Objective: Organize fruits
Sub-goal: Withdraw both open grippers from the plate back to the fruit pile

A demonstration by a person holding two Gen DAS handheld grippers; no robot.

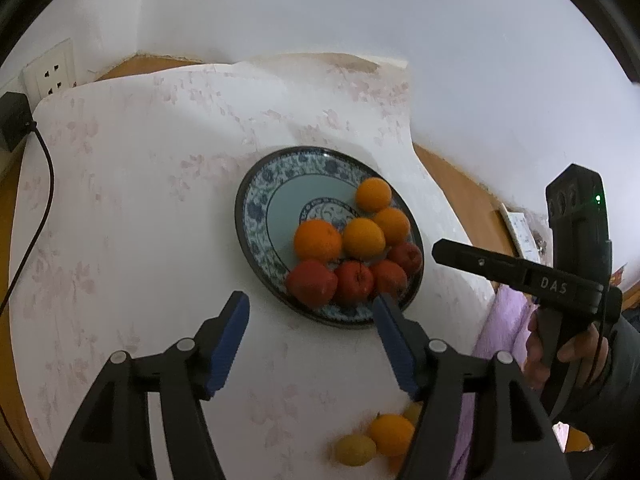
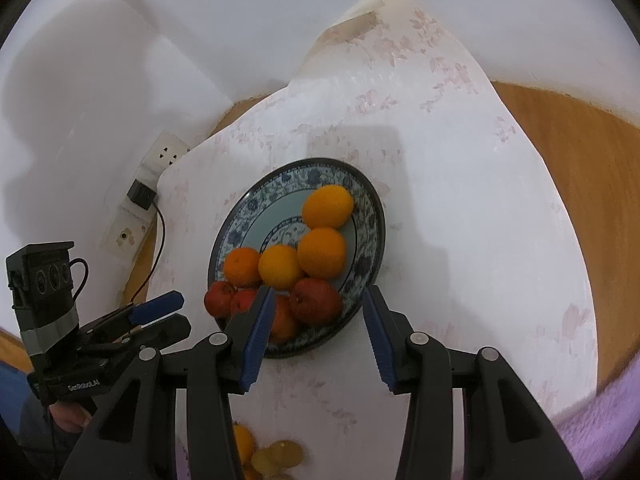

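Observation:
A blue-and-white patterned plate [image 1: 260, 200] [image 2: 362, 216] sits on a white floral cloth. It holds several oranges [image 1: 318, 240] [image 2: 322, 252] and several red apples [image 1: 312, 284] [image 2: 316, 300], all crowded on its near side. My left gripper [image 1: 310, 304] [image 2: 180, 314] is open at the plate's near rim, nothing between its blue pads [image 1: 228, 344]. My right gripper [image 2: 318, 294] [image 1: 438, 249] is open over the near rim; an apple shows between its pads [image 2: 258, 336] with gaps on both sides. Loose at the near edge lie an orange [image 1: 390, 434] [image 2: 242, 444] and small yellow fruits [image 1: 354, 450] [image 2: 280, 456].
The cloth [image 1: 140, 220] covers a wooden table [image 2: 568, 152] set against a white wall. A wall socket [image 1: 50, 76] and a black adapter [image 1: 14, 120] with its cable are at the far left. A purple cloth [image 1: 504, 332] hangs at the right. A hand [image 1: 576, 348] holds the right gripper.

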